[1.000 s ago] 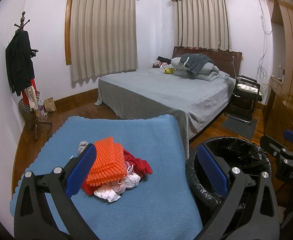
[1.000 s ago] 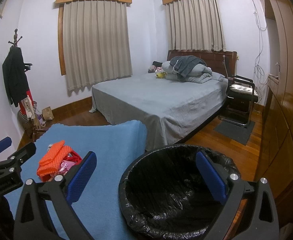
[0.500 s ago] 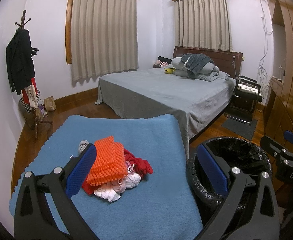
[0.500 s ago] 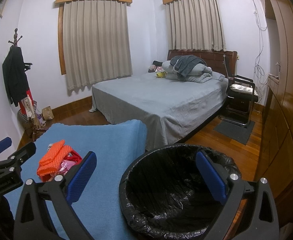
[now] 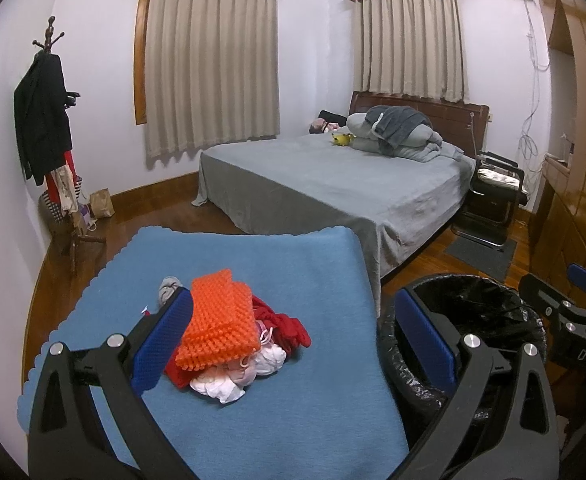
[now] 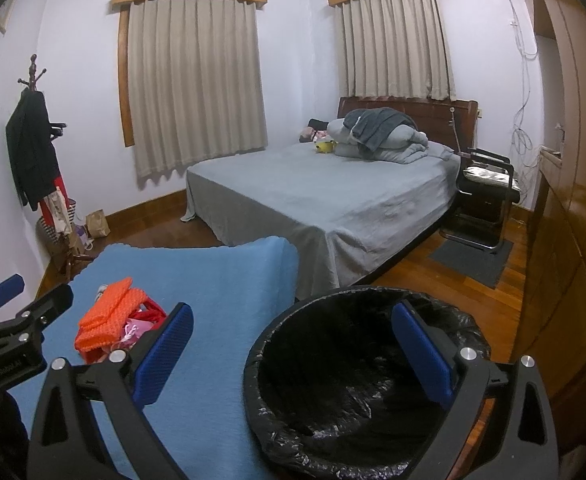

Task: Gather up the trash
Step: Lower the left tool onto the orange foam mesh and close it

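A loose heap of trash point(image 5: 237, 344), an orange knobbly foam sheet over red scraps and white crumpled tissue, lies on the blue cloth-covered table point(image 5: 293, 264), just left of the round bin lined with a black plastic bag point(image 6: 357, 384). The likely risk is a partial grab: closing on the foam alone could scatter the tissue, or drop bits short of the bin. The left gripper point(image 5: 289, 344) hangs near the heap, tongs spread and empty. The right gripper point(image 6: 293, 356) hangs near the bin, likewise spread and empty.
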Tool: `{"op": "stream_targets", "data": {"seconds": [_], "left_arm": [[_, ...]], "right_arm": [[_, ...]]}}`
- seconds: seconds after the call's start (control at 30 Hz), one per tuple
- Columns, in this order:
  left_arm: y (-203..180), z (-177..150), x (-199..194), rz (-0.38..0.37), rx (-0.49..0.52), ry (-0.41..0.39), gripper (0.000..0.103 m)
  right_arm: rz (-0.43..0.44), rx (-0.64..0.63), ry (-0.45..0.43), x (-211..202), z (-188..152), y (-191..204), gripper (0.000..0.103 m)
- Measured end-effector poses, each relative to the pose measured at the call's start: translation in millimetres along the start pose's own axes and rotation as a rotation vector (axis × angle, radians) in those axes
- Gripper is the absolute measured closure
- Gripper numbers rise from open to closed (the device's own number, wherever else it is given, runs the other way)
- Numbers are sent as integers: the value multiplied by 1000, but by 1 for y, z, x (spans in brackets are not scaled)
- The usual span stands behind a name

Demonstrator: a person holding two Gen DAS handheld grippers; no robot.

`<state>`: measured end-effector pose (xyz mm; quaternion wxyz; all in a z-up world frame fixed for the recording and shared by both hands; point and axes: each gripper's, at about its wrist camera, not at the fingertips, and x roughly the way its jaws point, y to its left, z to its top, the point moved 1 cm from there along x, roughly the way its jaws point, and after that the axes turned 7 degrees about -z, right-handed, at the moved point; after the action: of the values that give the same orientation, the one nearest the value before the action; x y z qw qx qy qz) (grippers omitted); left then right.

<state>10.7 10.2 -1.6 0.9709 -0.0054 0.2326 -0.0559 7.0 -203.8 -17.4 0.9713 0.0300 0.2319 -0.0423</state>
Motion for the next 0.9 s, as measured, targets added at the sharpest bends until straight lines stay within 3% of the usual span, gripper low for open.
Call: {"op": "stream_targets", "data": {"seconds": [0.27, 0.57, 0.9], "left_arm": [[21, -12, 15, 55, -10, 16, 5], [79, -27, 49, 149, -69, 68, 5], [102, -30, 113, 141, -89, 137, 6]], "right_arm": [[28, -15, 18, 23, -4, 20, 6], [69, -44, 73, 71, -17, 59, 6], [86, -77, 130, 125, -18, 98, 10]]}}
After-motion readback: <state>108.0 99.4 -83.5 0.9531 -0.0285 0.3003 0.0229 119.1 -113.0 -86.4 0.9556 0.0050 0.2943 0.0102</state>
